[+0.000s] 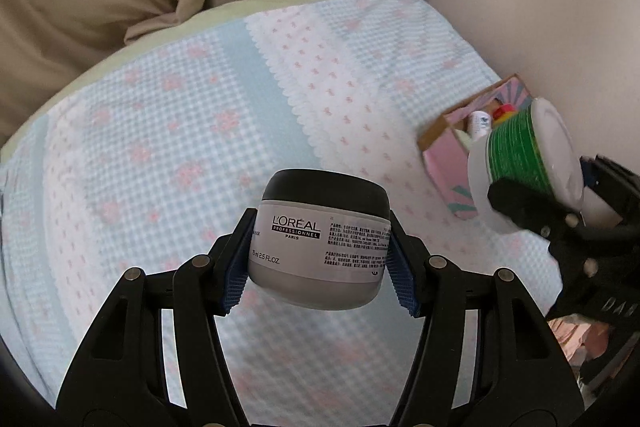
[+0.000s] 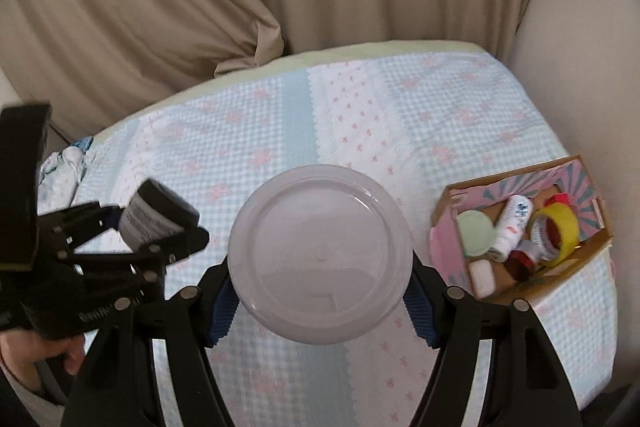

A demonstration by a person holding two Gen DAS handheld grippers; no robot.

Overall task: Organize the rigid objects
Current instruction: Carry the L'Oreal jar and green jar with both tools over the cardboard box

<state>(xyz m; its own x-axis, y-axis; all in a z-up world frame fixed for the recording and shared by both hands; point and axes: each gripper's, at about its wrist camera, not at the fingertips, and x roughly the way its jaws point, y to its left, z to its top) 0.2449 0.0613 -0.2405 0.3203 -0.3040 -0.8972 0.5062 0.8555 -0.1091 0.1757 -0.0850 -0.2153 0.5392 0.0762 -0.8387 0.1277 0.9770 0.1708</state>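
My left gripper (image 1: 320, 267) is shut on a grey L'Oréal jar with a black lid (image 1: 320, 235), held clear above the bed. That jar (image 2: 158, 213) and the left gripper (image 2: 160, 231) also show at the left of the right wrist view. My right gripper (image 2: 320, 297) is shut on a round container with a clear plastic lid (image 2: 320, 251), seen from above. From the left wrist view this container (image 1: 520, 155) shows a green label, with the right gripper (image 1: 540, 203) clamped on it. A pink cardboard box (image 2: 444, 247) on the bed's right holds several small items, among them a yellow tape roll (image 2: 560, 231).
The bedspread (image 2: 248, 147) is blue-and-white check with pink flowers. Beige curtains (image 2: 180, 7) hang behind the bed and a pale wall (image 1: 540, 7) borders its right side. A crumpled white-and-blue item (image 2: 64, 167) lies at the bed's left edge. A person's hand (image 2: 44, 355) grips the left tool.
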